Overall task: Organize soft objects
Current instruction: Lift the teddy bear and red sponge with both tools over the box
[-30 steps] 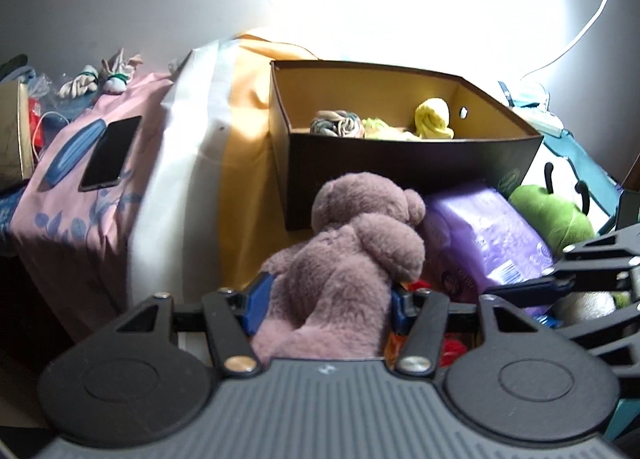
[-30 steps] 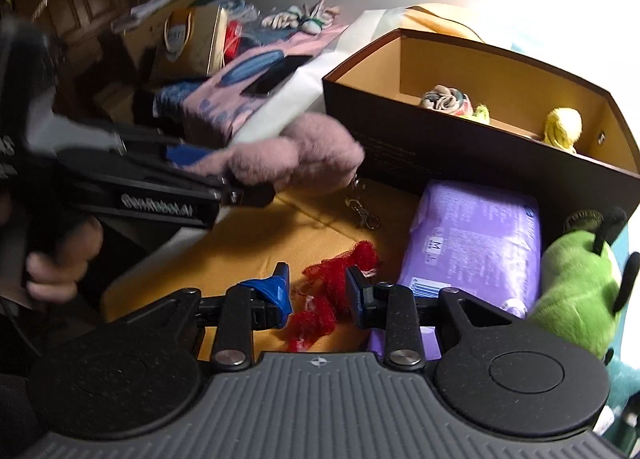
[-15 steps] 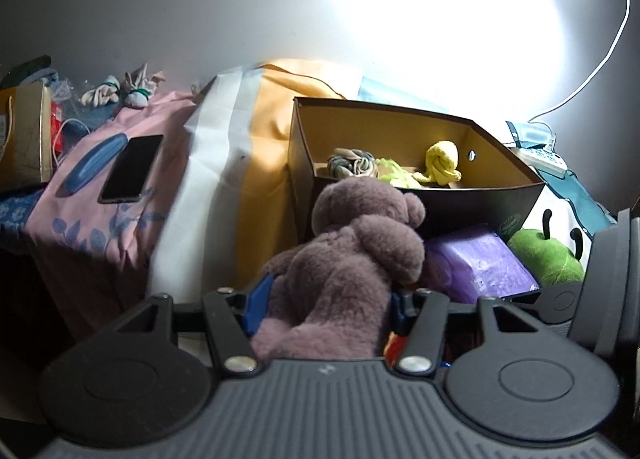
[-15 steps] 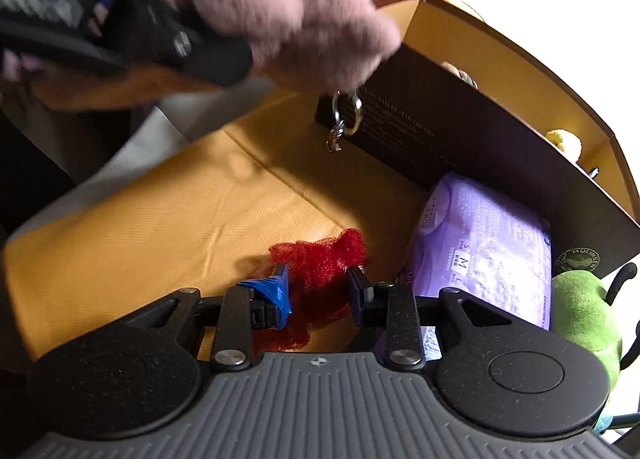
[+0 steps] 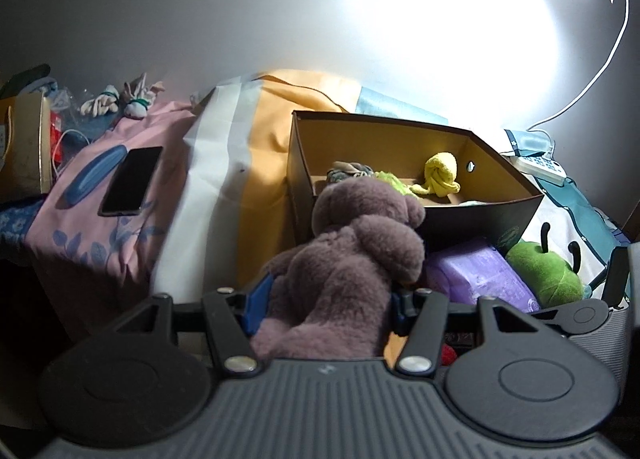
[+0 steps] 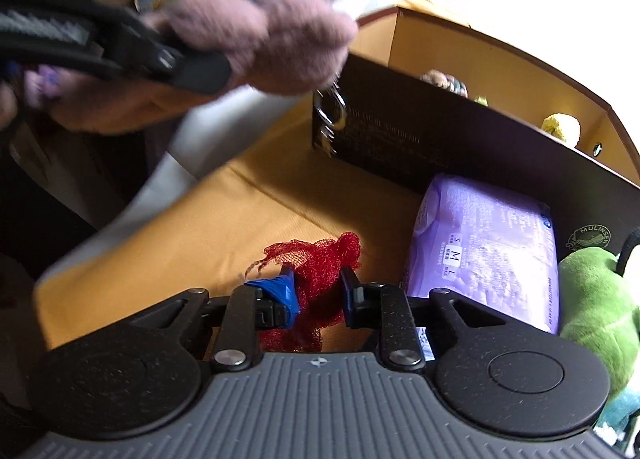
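My left gripper [image 5: 324, 299] is shut on a mauve plush bear [image 5: 352, 251] and holds it in the air, close before the near left corner of the brown cardboard box [image 5: 400, 139]. The bear also shows in the right wrist view [image 6: 272, 43], with a metal keyring [image 6: 330, 111] hanging under it. The box holds a yellow rolled cloth [image 5: 440, 175] and a grey bundle [image 5: 348, 169]. My right gripper [image 6: 318, 291] is low over the orange sheet, its fingers closed around a red mesh piece [image 6: 320, 263].
A purple pack [image 6: 484, 247] and a green plush [image 6: 600, 307] lie beside the box. A black phone [image 5: 132, 181] lies on the pink cloth at left. A paper bag [image 5: 24, 155] stands far left. A power strip [image 5: 540, 167] sits behind the box.
My left gripper has lifted the bear up and toward the box. My right gripper has come down and closed around the red mesh piece.
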`<state>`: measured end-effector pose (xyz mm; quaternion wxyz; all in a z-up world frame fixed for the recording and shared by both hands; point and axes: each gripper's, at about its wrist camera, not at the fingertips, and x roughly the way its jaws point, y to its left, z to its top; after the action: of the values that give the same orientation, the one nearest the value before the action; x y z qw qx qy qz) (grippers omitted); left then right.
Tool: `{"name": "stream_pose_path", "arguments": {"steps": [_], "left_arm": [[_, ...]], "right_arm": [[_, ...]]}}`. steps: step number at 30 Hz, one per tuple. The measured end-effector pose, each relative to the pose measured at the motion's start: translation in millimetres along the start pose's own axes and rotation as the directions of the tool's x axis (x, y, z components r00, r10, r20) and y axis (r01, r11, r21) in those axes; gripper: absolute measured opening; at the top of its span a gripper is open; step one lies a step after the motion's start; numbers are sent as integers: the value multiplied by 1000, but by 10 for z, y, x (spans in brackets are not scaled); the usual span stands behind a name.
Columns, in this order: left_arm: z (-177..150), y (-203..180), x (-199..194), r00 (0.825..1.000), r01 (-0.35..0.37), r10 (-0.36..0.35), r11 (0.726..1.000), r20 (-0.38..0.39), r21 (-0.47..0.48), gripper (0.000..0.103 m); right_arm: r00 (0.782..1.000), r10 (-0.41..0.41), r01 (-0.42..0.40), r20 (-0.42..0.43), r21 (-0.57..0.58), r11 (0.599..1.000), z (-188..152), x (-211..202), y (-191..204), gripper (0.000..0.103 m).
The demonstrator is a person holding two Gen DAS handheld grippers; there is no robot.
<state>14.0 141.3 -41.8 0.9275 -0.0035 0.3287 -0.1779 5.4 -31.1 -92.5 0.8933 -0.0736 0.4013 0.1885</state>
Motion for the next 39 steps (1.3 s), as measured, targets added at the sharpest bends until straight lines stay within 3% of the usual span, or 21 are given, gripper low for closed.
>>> {"name": "stream_pose_path", "arguments": {"steps": [10, 23, 31, 39], "left_arm": [[252, -218, 11, 998, 37, -38, 999, 45, 25, 58], [776, -604, 161, 992, 23, -28, 999, 122, 37, 58], [1100, -791, 401, 989, -60, 56, 998, 138, 20, 58], [1220, -836, 852, 983, -173, 173, 985, 65, 6, 58]], "right_arm": [[987, 86, -102, 133, 116, 988, -133, -550, -267, 4], [961, -11, -68, 277, 273, 960, -214, -1291, -938, 4], [937, -46, -72, 347, 320, 945, -134, -1633, -1394, 4], [916, -59, -89, 397, 344, 935, 248, -1873, -1893, 4]]}}
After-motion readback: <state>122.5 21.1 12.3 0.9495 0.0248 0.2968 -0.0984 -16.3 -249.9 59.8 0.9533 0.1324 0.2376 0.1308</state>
